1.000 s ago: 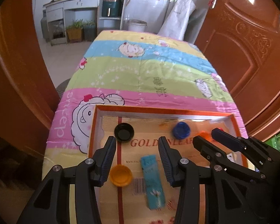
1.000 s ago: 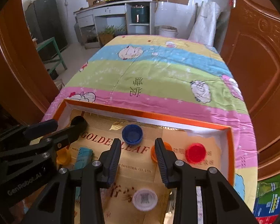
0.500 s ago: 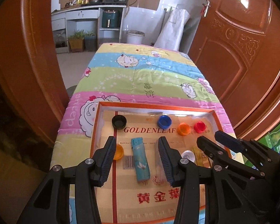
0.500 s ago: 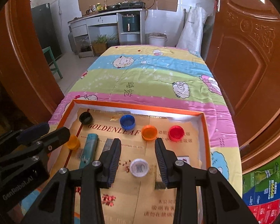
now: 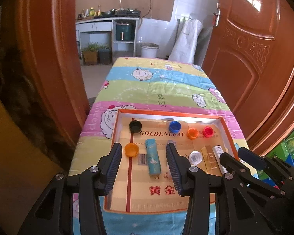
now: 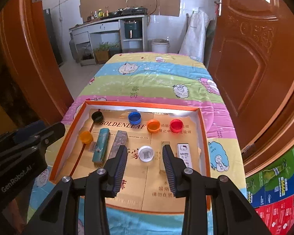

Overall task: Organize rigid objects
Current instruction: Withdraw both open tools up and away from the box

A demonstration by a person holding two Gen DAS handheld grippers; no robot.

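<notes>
a: so where's all the stuff sitting?

b: everything's inside the orange-rimmed tray [image 6: 203,137] on the cartoon sheep tablecloth [image 6: 156,82]. back row is a black cap [image 6: 97,116], blue cap [image 6: 134,117], orange cap [image 6: 153,125] and red cap [image 6: 176,125]. nearer in, a yellow-orange cap [image 6: 85,137] sits just beside a teal lighter [image 6: 101,146], then a dark patterned lighter [image 6: 118,142], a white cap [image 6: 146,153], a gold lighter [image 5: 210,157] and a white lighter [image 6: 184,154].

a: and the grippers?

b: left gripper [image 5: 143,156] hangs over the teal lighter, jaws wide apart, holding nothing. right gripper [image 6: 144,157] is spread too, empty, with the white cap between its fingers in view.
</notes>
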